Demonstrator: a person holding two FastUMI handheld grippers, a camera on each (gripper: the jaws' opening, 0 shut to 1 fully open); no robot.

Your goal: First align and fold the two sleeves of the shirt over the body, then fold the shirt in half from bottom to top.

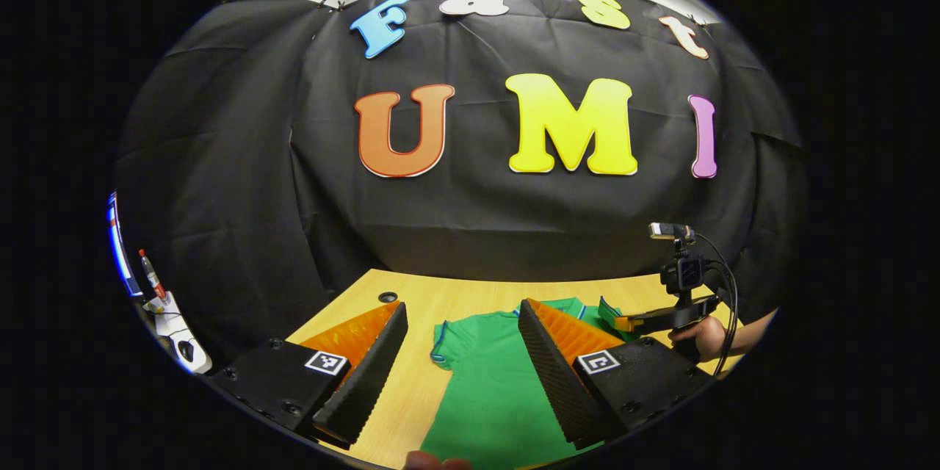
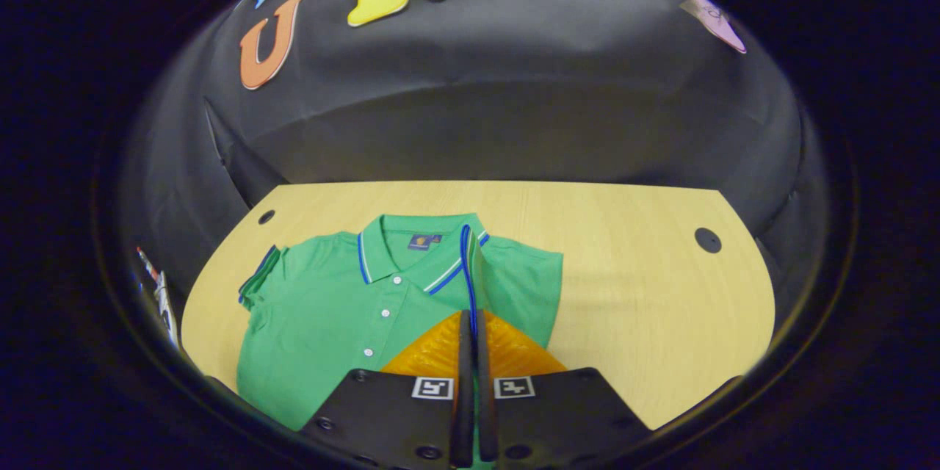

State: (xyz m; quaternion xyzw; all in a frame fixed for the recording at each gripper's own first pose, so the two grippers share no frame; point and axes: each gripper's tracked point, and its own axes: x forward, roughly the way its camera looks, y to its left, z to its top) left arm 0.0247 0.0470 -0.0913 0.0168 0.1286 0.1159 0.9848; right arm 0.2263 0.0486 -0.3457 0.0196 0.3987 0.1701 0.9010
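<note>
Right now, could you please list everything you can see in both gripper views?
polo shirt: one, green with blue-and-white trim, flat on the table, buttons up
right sleeve: one, green with blue hem, lifted over the shirt's body, pinched in the right gripper
table: one, light wood, with round cable holes
booth wall: one, black cloth, behind the table
left gripper: one, open, over the shirt's lower part
right gripper: one, shut on the sleeve
hand: one, holding the right gripper, seen in the left gripper view
</note>
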